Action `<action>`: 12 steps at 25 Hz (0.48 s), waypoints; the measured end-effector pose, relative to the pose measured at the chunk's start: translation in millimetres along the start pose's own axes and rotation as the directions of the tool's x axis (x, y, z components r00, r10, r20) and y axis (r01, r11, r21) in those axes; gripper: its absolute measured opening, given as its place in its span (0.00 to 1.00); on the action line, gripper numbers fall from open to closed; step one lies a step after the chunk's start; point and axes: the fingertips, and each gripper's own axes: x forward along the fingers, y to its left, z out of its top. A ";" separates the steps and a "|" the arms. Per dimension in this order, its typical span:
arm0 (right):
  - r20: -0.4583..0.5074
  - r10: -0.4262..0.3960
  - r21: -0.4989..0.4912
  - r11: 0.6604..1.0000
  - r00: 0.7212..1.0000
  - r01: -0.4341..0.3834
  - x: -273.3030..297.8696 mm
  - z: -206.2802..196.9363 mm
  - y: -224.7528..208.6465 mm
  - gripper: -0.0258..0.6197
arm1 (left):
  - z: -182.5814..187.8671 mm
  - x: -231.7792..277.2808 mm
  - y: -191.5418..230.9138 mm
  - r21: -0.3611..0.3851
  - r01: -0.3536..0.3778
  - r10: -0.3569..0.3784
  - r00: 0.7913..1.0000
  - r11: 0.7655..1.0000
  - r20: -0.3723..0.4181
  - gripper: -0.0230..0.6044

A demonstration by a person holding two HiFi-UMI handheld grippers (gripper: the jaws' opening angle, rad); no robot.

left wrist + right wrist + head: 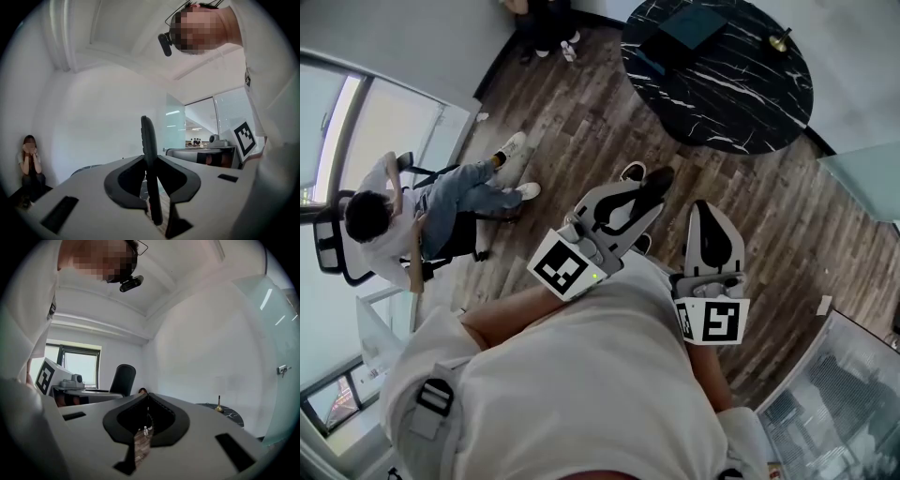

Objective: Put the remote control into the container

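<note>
My left gripper (pixel 639 199) is shut on a slim black remote control (pixel 150 159), which stands edge-on between the jaws and sticks out past them. In the head view the remote control's (pixel 649 186) dark end shows above the wooden floor. My right gripper (pixel 705 211) hangs beside it to the right, jaws shut with nothing between them (pixel 147 398). A dark teal container (pixel 686 26) sits on the round black marble table (pixel 741 103) far ahead, well away from both grippers.
A small brass object (pixel 780 42) stands on the table's right side. One person sits on a chair (pixel 412 216) at the left, and another person's feet (pixel 553 42) show at the top. A glass surface (pixel 844 403) lies at the lower right.
</note>
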 end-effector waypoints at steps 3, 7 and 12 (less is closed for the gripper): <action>0.011 -0.003 -0.016 1.000 1.000 0.003 6.9 4.3 -3.6 0.06 | 0.3 5.7 7.6 0.005 0.006 -0.006 1.000 1.000 0.002 0.16; 0.025 -0.020 -0.036 0.999 0.999 0.021 20.0 8.4 -14.5 0.06 | 2.7 20.6 21.3 0.011 0.017 -0.017 1.000 1.000 0.015 0.16; 0.022 -0.031 -0.042 0.999 0.999 0.032 38.8 9.5 -28.0 0.06 | 8.0 38.6 36.5 0.015 0.033 -0.033 0.999 0.999 0.029 0.16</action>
